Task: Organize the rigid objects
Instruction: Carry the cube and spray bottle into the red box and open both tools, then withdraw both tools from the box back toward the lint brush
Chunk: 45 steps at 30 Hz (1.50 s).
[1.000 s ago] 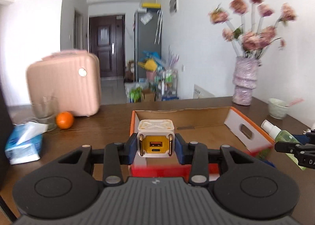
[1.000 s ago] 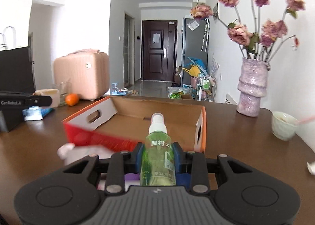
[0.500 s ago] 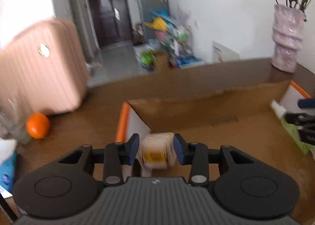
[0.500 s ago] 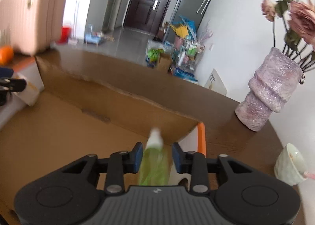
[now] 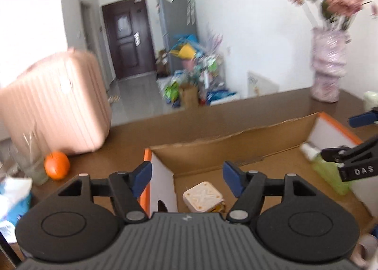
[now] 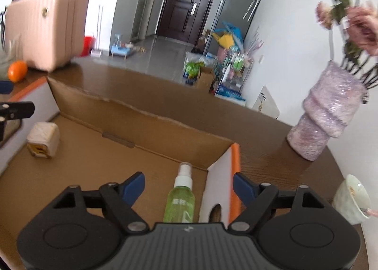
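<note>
Both my hand-held grippers, left (image 5: 187,175) and right (image 6: 189,183), gape empty; the small white cube charger (image 5: 203,200) at lower centre feels light, rigid: grip flat sides.

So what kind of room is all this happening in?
Most likely a lived-in home, a dining or living area: a wooden table with a vase of flowers, a pink suitcase, and a hallway to a dark front door.

My cream cube charger (image 5: 203,197) with its yellow port face sits tilted on the floor of the open cardboard box (image 5: 212,149), by the left end wall, at about six o'clock from my left claw's camera. My green spray bottle (image 6: 180,200), white nozzle pointing toward twelve, lies in the box's right corner against the right wall.
</note>
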Tool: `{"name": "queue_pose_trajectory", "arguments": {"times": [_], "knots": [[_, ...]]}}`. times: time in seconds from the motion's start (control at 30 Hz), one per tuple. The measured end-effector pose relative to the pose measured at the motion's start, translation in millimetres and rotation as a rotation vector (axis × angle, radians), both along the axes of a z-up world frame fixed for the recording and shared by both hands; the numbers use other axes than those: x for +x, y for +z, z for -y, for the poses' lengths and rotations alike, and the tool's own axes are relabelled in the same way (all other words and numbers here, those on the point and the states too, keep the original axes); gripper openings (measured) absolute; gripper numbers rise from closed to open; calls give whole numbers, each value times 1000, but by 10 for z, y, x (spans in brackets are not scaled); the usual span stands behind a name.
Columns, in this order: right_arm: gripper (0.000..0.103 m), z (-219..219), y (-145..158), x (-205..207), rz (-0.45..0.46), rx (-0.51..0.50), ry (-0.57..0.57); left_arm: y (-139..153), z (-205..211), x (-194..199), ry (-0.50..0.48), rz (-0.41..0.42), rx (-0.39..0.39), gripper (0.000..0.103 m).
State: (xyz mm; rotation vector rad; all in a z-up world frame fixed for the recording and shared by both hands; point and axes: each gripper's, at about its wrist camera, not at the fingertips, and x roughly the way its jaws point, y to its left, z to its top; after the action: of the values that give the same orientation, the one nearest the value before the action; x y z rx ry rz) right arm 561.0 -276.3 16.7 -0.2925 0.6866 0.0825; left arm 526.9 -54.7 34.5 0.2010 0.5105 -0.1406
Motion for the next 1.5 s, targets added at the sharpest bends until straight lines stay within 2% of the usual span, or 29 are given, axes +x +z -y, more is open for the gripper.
{"name": "queue_pose_trajectory", "arguments": {"times": [0.2,0.33,0.4,0.5,0.77,0.9,1.0,1.1,1.2,1.3,1.43,1.5], "knots": [[87,166,452,-656,100,58,-11,446,-157,-677,14,86,-5,82],[97,289,599,-1201,165,114,39,567,-323,-1203,27,169,-18,96],[97,321,620,-1501,192,124,45,580,-402,-1490,42,194,-40,96],[97,359,626,-2005,263,156,46,571,-519,-1945,50,219,-84,99],[102,328,437,-3314,432,271,81,404,-573,-3241,54,347,-114,103],[103,322,165,-3815,500,311,77,138,-559,-3817,93,396,-79,103],[103,288,-78,-4159,499,317,53,-151,-582,-4142,112,360,-75,103],[103,242,-306,-4505,487,324,56,-388,-620,-4406,122,283,-121,103],[103,247,-478,-4735,460,342,32,-510,-633,-4533,95,249,-97,103],[103,292,-561,-4794,415,375,16,-523,-637,-4512,105,243,-79,103],[103,307,-567,-4749,413,380,-12,-478,-619,-4380,97,222,-130,103],[103,322,-566,-4694,401,399,-12,-494,-557,-4284,85,208,-128,103]]}}
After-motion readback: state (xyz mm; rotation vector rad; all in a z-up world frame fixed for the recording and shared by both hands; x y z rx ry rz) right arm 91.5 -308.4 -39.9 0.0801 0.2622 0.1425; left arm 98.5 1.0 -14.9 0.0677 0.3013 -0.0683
